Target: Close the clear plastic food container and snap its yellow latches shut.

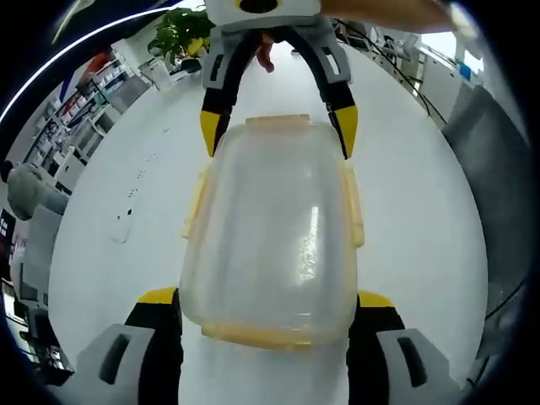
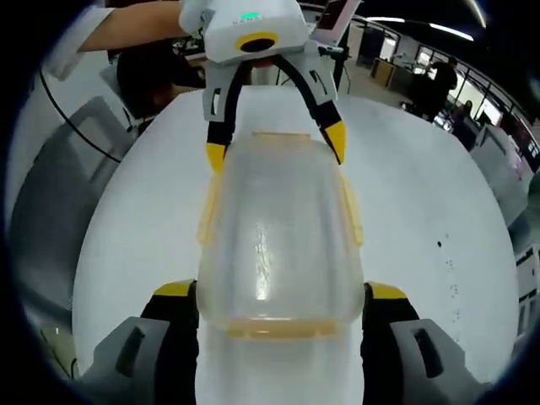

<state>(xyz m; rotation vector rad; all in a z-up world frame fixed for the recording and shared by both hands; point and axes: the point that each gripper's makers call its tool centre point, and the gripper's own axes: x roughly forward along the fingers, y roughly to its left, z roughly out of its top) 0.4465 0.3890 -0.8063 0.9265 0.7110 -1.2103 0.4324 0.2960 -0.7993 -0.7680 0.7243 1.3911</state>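
White table (image 1: 422,194), lidded container (image 1: 274,228)

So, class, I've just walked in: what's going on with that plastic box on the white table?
A person holds a gripper in each hand, one at each end of a clear plastic container on the white table. The left gripper and the right gripper each have open jaws straddling an end of it. The lid appears to be on. Whether the yellow latches are snapped shut cannot be told.

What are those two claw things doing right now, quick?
Left gripper: open, jaws straddling one end of the clear container.
Right gripper: open, jaws straddling the opposite end.
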